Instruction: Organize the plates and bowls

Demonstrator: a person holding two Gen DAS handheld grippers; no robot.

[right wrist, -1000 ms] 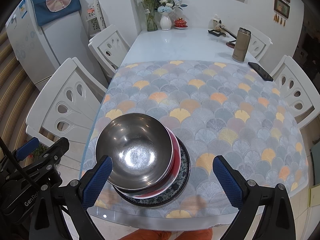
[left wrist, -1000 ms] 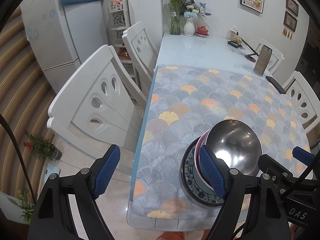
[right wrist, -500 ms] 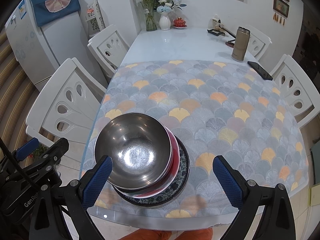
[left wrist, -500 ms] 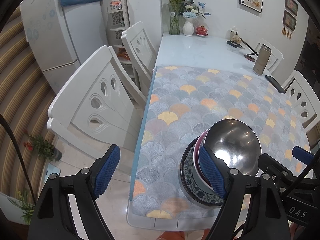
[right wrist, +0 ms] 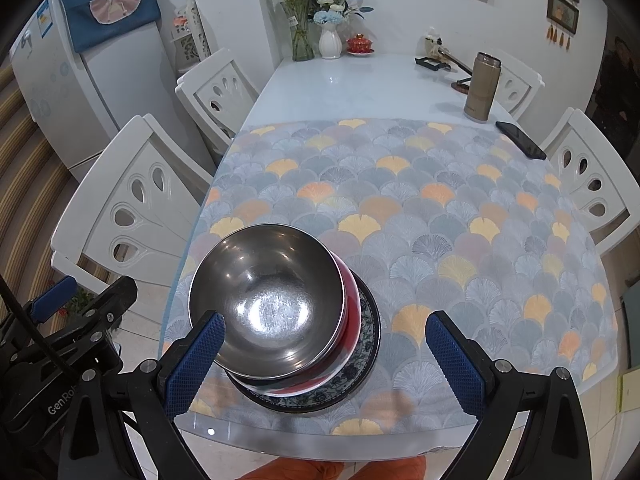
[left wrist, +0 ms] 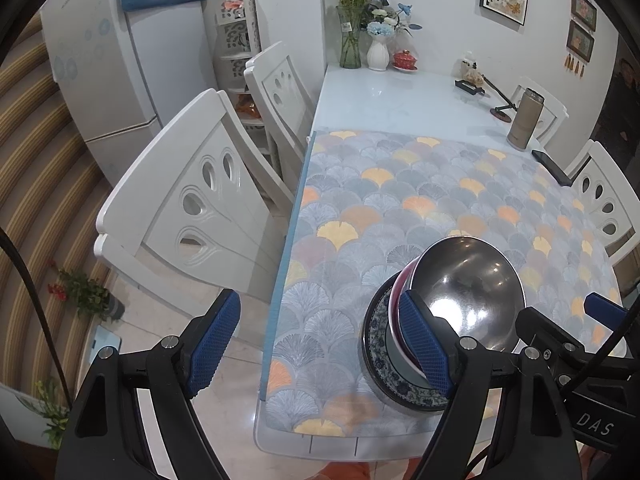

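Observation:
A steel bowl [right wrist: 266, 296] sits nested in a red bowl [right wrist: 352, 320], which rests on a blue-patterned plate [right wrist: 366, 356] near the table's front edge. The same stack shows in the left wrist view: steel bowl [left wrist: 470, 292], red bowl [left wrist: 398, 292], plate [left wrist: 378, 344]. My right gripper [right wrist: 324, 358] is open and empty, held above and in front of the stack. My left gripper [left wrist: 320, 344] is open and empty, to the left of the stack, its right finger in front of the bowls' left side.
The table [right wrist: 360, 80] carries a fan-patterned mat [right wrist: 420, 208], a tan flask [right wrist: 482, 86], a black phone [right wrist: 520, 140] and vases [right wrist: 330, 42] at the far end. White chairs [left wrist: 192, 216] stand along the left and right [right wrist: 588, 176] sides. A fridge [right wrist: 100, 80] stands at the left.
Both grippers stay open and almost still; the views shift only slightly. The stack has not moved.

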